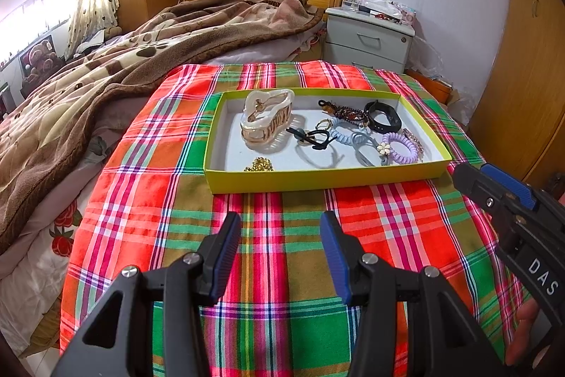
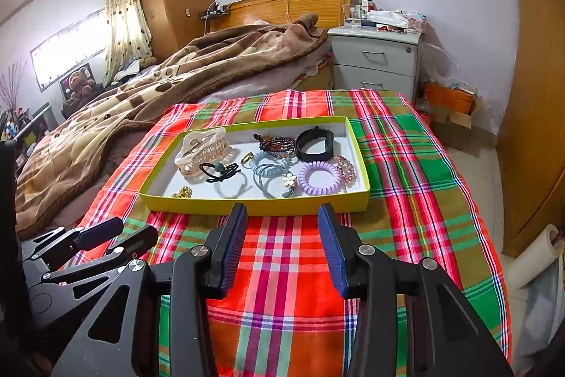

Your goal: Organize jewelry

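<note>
Yellow tray (image 1: 317,179) long axis crosswise, left gripper (image 1: 280,253) jaws apart, right gripper (image 2: 282,249) jaws apart

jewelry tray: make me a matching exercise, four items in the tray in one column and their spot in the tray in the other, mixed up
Items, placed as the right wrist view shows them:
1. cream hair claw
2. black wristband
3. purple spiral hair tie
4. gold chain

Places in the yellow tray:
a. near left corner
b. far right corner
c. far left part
d. near right part

Pairs: 1-c, 2-b, 3-d, 4-a
</note>
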